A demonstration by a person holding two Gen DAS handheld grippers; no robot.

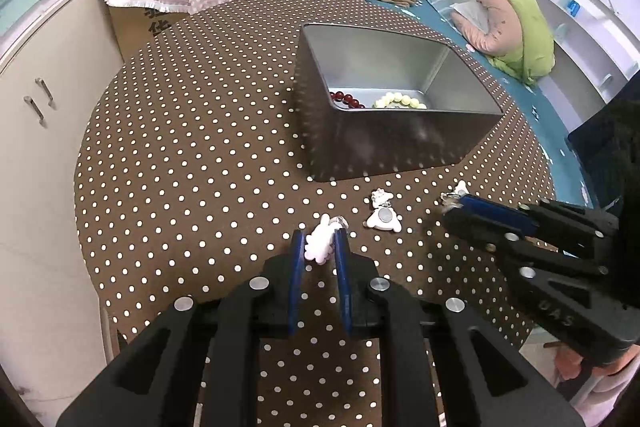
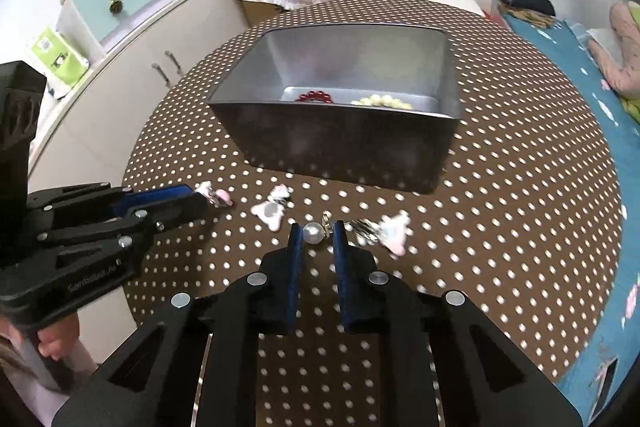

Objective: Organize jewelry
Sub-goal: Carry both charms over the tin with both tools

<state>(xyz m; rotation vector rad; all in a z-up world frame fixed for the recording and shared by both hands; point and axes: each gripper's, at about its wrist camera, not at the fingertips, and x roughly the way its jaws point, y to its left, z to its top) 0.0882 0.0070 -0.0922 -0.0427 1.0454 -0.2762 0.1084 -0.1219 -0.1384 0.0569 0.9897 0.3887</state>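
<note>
In the left wrist view, the left hand-held gripper (image 1: pixel 319 241) is sitting at lower centre with its blue pads narrow and pressing on a pale pink charm (image 1: pixel 319 243), which is lying on the dotted tabletop (image 1: pixel 192 155). A small ring is showing at the charm's upper right, just past the right pad. A white bear charm (image 1: pixel 383 215) is lying loose on the cloth just right of it, below the tin's near wall. At the right edge of that frame the right hand-held gripper (image 1: pixel 454 205) is reaching in from the side, its tips closed on something small with a white bit and metal ring poking out; what exactly cannot be told there.

The right wrist view is showing it more clearly: the right hand-held gripper (image 2: pixel 317 233), at lower centre, is nipping a pearl bead (image 2: pixel 313 233) between narrow pads, with a metal ring beside the bead against the right pad. A blurred pink-and-white charm (image 2: pixel 394 233) with a bunch of metal links is lying just right of the pads, touching the cloth. The bear charm (image 2: pixel 270 211) is lying to the upper left of the pads, and the left hand-held gripper (image 2: pixel 208 195) is coming in from the left edge, the pink charm (image 2: pixel 218 195) sticking out of its tips.

The metal tin (image 1: pixel 396 143) is standing open in the middle of the tabletop, above both grippers in each frame. Inside, on its floor, a red bead bracelet (image 1: pixel 346 99) is lying at the left and a cream bead bracelet (image 1: pixel 400 103) just beside it on the right; the near wall is hiding part of each.
</note>
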